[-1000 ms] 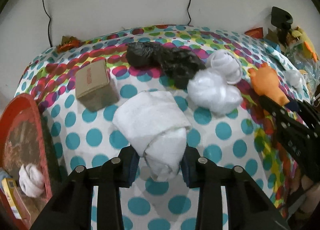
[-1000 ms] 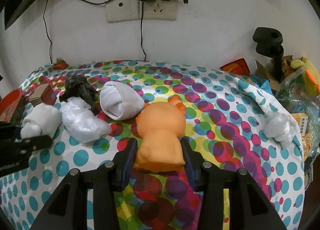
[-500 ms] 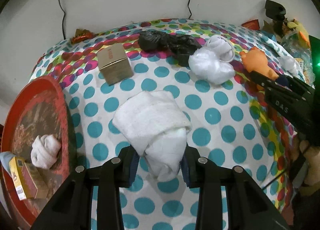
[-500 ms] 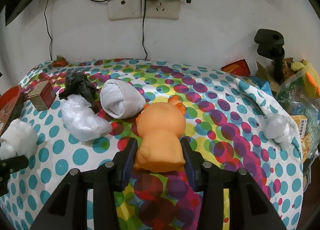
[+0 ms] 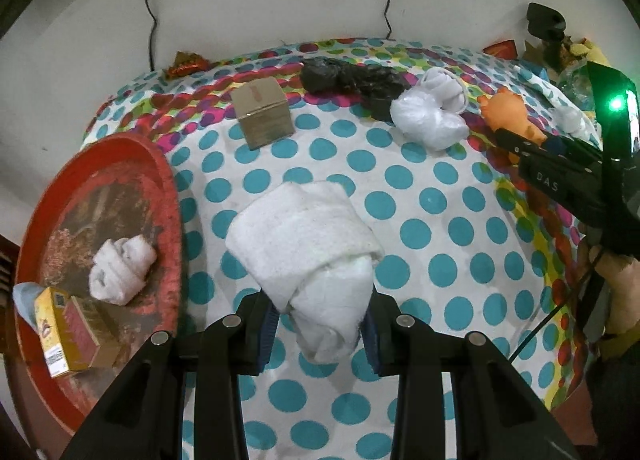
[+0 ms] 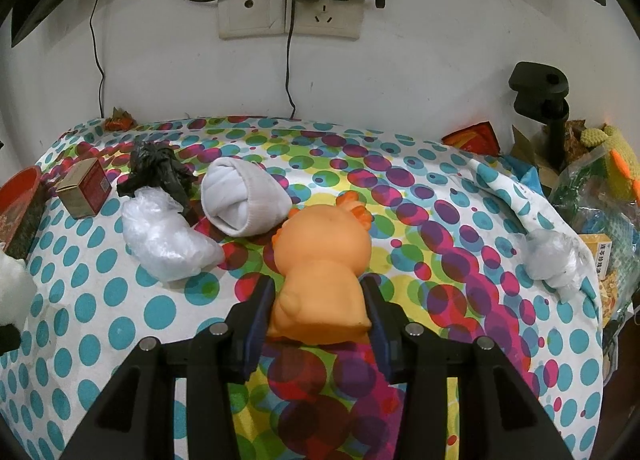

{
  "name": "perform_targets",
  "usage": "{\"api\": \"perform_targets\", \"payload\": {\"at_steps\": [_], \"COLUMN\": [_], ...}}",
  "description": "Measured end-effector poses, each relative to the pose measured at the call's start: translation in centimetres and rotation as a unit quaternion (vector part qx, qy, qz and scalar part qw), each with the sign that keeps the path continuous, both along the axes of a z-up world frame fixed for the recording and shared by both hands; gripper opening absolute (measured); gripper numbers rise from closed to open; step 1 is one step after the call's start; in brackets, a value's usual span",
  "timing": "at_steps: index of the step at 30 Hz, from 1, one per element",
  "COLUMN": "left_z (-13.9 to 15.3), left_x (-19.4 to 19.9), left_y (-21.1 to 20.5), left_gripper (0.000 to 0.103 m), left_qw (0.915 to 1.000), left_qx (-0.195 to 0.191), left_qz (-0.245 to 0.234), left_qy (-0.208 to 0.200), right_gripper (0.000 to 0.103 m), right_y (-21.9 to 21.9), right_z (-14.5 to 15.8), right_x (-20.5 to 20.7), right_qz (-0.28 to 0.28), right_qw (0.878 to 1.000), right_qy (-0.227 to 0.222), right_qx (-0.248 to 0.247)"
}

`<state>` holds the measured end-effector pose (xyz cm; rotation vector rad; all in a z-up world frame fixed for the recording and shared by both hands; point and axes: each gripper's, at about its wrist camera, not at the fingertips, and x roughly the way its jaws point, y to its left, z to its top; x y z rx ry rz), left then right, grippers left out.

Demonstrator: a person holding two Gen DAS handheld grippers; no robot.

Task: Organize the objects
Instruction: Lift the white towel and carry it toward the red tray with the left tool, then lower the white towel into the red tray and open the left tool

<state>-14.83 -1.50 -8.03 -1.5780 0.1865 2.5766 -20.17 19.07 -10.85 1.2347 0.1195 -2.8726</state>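
My left gripper (image 5: 320, 330) is shut on a rolled white towel (image 5: 308, 256), held above the polka-dot tablecloth (image 5: 432, 196). To its left lies a round red tray (image 5: 160, 164) holding a small white cloth roll (image 5: 120, 274) and a yellow box (image 5: 66, 330). My right gripper (image 6: 318, 322) is shut on an orange rubber toy (image 6: 324, 260) that rests on the cloth. In the left wrist view the right gripper's black body (image 5: 560, 180) shows at the right edge with the toy (image 5: 510, 116).
On the cloth lie a brown cardboard box (image 5: 262, 112), a black plastic bag (image 5: 352, 78), a clear plastic bag (image 6: 164, 236), a rolled white sock (image 6: 242, 198) and another plastic wad (image 6: 554, 256). A wall with sockets (image 6: 292, 6) and cables stands behind. Clutter fills the right side.
My left gripper has carried the towel up and leftward, bringing the red tray and its contents further into view. The right gripper and orange toy have stayed still.
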Motion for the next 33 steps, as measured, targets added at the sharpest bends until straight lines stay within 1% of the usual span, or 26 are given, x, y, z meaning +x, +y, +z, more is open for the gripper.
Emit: {"api": "perform_targets", "payload": {"at_steps": [4, 7, 10, 13, 19, 25, 28, 33], "left_z": [0.8, 1.0, 1.2, 1.5, 2.1, 3.5, 3.8, 3.7], "left_x": [0.5, 0.6, 0.8, 0.9, 0.6, 0.1, -0.4, -1.4], "left_y": [-0.7, -1.4, -2.0, -2.7, -4.7, -7.9, -10.2, -14.8], "left_gripper": [0.033, 0.033, 0.033, 0.033, 0.033, 0.033, 0.033, 0.033], "left_qw": [1.0, 1.0, 0.9999, 0.9998, 0.9994, 0.9982, 0.9969, 0.9928], "left_qx": [-0.001, 0.005, -0.001, 0.001, 0.017, 0.006, 0.01, 0.004], "left_qz": [0.002, 0.008, 0.015, 0.019, 0.031, 0.059, 0.078, 0.12], "left_qy": [0.004, 0.0, 0.002, 0.002, -0.006, 0.007, 0.006, 0.004], "right_gripper": [0.045, 0.045, 0.045, 0.045, 0.045, 0.045, 0.045, 0.045], "right_y": [0.0, -0.1, -0.1, -0.1, -0.1, -0.1, -0.1, -0.1], "right_z": [0.0, -0.1, -0.1, -0.1, 0.0, 0.0, 0.0, -0.1], "right_x": [-0.1, 0.0, 0.0, 0.0, 0.0, 0.0, 0.0, 0.0], "right_qz": [-0.001, -0.001, -0.001, -0.001, -0.002, -0.002, -0.002, -0.002], "right_qw": [1.0, 1.0, 1.0, 1.0, 1.0, 1.0, 1.0, 1.0], "right_qy": [0.001, 0.001, 0.001, 0.001, 0.002, 0.001, 0.001, 0.001], "right_qx": [0.001, 0.003, 0.003, 0.003, 0.001, 0.001, 0.001, 0.002]}}
